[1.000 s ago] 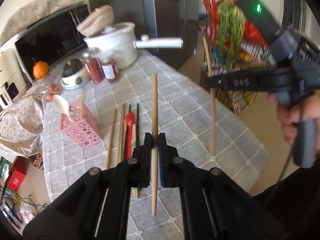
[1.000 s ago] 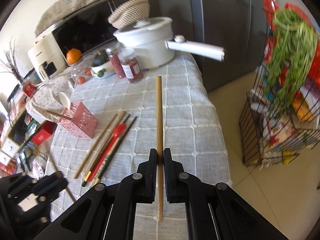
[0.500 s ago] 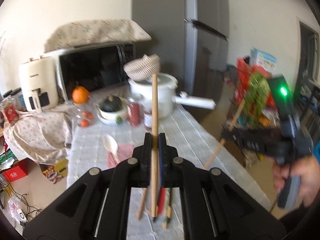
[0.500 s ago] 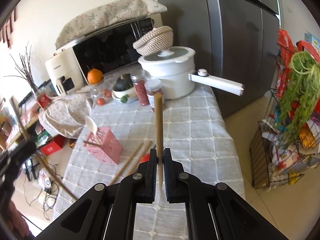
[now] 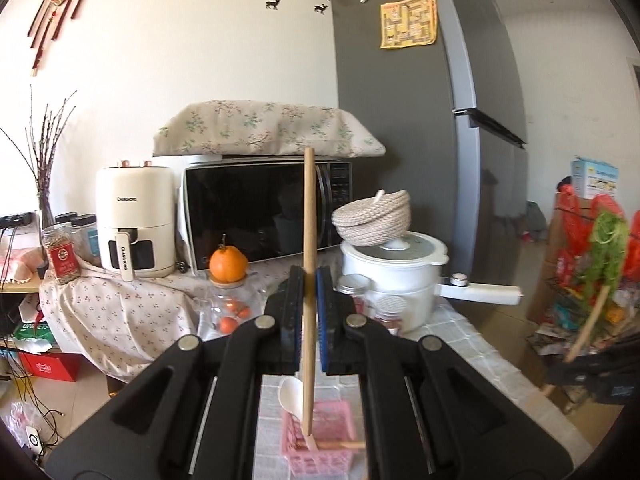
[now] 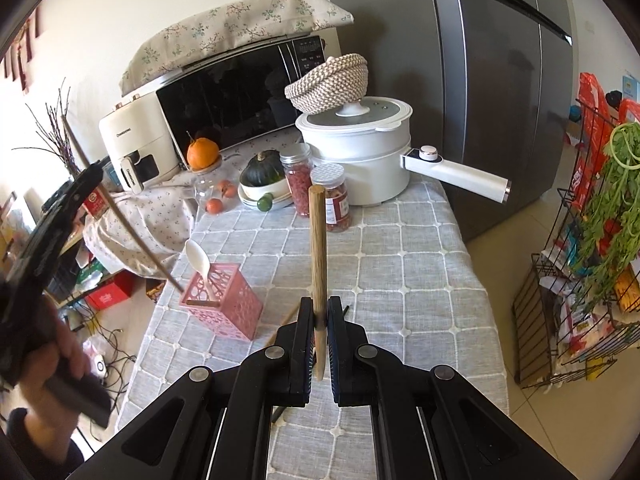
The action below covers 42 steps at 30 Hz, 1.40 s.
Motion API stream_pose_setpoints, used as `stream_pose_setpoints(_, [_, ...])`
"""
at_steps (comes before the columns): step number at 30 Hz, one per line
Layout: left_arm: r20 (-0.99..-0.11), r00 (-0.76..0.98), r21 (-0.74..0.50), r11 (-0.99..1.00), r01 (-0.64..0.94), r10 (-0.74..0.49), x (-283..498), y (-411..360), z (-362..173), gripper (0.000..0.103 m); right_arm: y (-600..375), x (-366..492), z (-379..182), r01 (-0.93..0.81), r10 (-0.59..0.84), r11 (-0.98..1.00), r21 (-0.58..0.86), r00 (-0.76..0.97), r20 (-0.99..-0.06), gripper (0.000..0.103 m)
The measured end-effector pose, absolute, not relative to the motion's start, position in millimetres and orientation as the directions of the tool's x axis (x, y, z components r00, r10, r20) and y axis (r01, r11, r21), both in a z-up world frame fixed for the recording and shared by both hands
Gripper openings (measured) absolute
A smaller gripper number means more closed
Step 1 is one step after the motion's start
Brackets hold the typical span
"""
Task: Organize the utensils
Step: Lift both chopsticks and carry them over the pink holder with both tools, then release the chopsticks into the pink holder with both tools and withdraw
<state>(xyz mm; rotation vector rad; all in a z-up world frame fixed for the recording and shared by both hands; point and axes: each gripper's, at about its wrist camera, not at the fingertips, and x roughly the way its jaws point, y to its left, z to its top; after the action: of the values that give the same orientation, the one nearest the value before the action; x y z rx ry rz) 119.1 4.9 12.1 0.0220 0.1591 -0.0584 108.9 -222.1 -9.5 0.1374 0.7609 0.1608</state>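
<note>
My left gripper (image 5: 307,280) is shut on a wooden chopstick (image 5: 308,216), held upright with its lower tip over the pink utensil holder (image 5: 320,436). The holder (image 6: 224,304) stands on the grey checked tablecloth (image 6: 400,272) with a white spoon (image 6: 199,258) and another chopstick in it. In the right wrist view the left gripper's chopstick (image 6: 132,232) slants down to the holder's rim. My right gripper (image 6: 319,316) is shut on a second wooden chopstick (image 6: 318,248), held upright above the table to the right of the holder. More utensils lie behind my right fingers, mostly hidden.
At the back of the table stand a white pot (image 6: 360,156) with a long handle, a woven basket (image 6: 328,80), two red jars (image 6: 316,190), a bowl with a squash (image 6: 262,178), an orange (image 6: 202,152), a microwave (image 6: 232,92) and an air fryer (image 6: 132,148). A wire rack (image 6: 580,280) stands right of the table.
Both grippers have tilted up from pointing down at the table. The left one has carried its chopstick left, over the pink holder. The right one has lifted its chopstick away from the table.
</note>
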Motion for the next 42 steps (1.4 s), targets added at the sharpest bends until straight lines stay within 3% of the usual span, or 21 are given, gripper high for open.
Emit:
stream_pose_setpoints(13, [-0.275,0.961,-0.077,0.997,0.022,-0.042,154.0,18.9,-28.9,0.007,-225.8,119.0,-15.4,-0.096,0.207,0.976,0.198,0.706,-0.678,0.006])
stream_pose_setpoints(20, [-0.379,0.921,-0.1,0.994,0.052,-0.086,162.2,21.6,-42.4,0.008,-214.8,122.1,-9.1,-0.136,0.238,0.969,0.205,0.727,-0.643,0.006])
stream_pose_setpoints(31, [-0.543,0.831,-0.143,0.989,0.05,-0.121,137.8,37.8,-40.8,0.032,-182.0,136.2,26.6,-0.257,0.336,0.941,0.219,0.77,-0.543,0.007])
stream_pose_setpoints(36, [-0.638,0.762,-0.162,0.987,0.01,-0.113,109.6,50.8,-43.4,0.057,-172.7,154.1,39.5,-0.288,0.394,0.917,0.276,0.765,-0.51,0.006])
stream_pose_setpoints(38, [-0.703,0.701,-0.182,0.983,-0.018,-0.118,102.4,56.1,-48.9,0.057,-168.3,163.5,39.3,-0.298,0.419,0.904,0.305,0.754,-0.506,0.006])
stream_pose_setpoints(42, [-0.725,0.672,-0.225,0.974,-0.018,-0.154,90.0,61.0,-54.1,0.06,-156.2,180.5,31.1,-0.322,0.456,0.886,0.333,0.732,-0.507,0.006])
